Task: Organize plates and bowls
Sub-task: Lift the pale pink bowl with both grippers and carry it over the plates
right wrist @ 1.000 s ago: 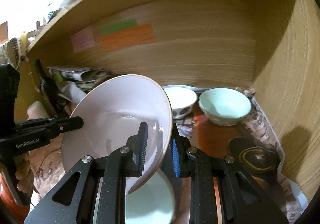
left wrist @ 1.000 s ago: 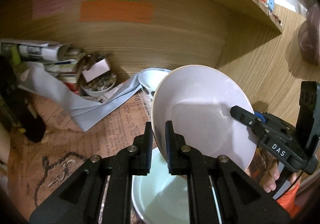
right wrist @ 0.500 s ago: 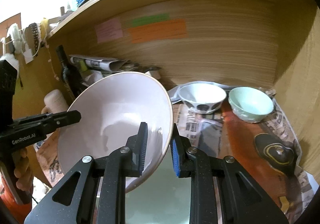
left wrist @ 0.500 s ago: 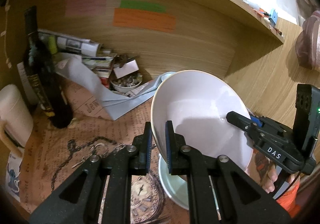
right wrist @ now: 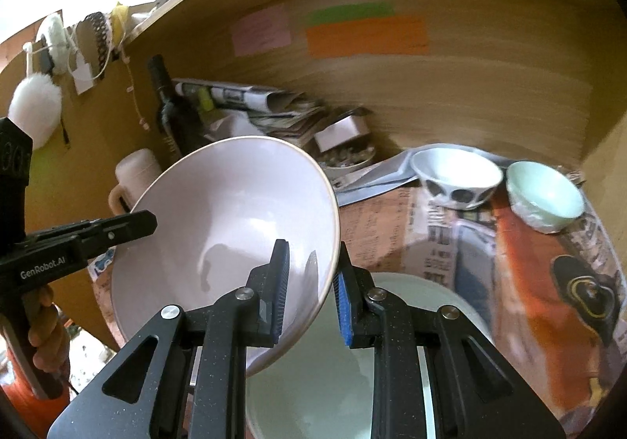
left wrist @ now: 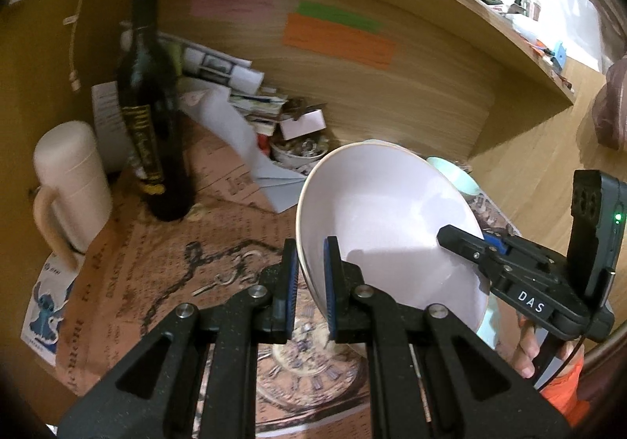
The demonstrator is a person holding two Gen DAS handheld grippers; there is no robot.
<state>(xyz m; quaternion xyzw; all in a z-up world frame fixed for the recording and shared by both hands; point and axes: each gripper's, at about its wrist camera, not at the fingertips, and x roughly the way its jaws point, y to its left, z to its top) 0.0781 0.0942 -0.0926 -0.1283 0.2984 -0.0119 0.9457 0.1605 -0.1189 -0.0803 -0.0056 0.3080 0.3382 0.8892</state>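
A large pale pink bowl (left wrist: 392, 235) (right wrist: 235, 227) hangs tilted above the desk, held from both sides. My left gripper (left wrist: 309, 282) is shut on its left rim, and my right gripper (right wrist: 311, 294) is shut on the opposite rim. In the left wrist view the right gripper (left wrist: 462, 239) reaches in from the right; in the right wrist view the left gripper (right wrist: 129, 223) comes in from the left. Below the bowl lies a pale green plate (right wrist: 325, 380). A white bowl with dark spots (right wrist: 456, 174) and a mint bowl (right wrist: 544, 194) stand at the back right.
A dark wine bottle (left wrist: 151, 114) and a cream mug (left wrist: 72, 184) stand at the left. Rolled newspapers (left wrist: 223, 67), a grey envelope (left wrist: 243, 149) and a small dish of odds and ends (left wrist: 299, 151) crowd the back. Newspaper sheets (left wrist: 156, 282) cover the desk, under a wooden shelf (left wrist: 431, 8).
Both grippers have drawn back from the back wall with the pink bowl between them. The wine bottle and the mug came into the left wrist view; more of the green plate shows below.
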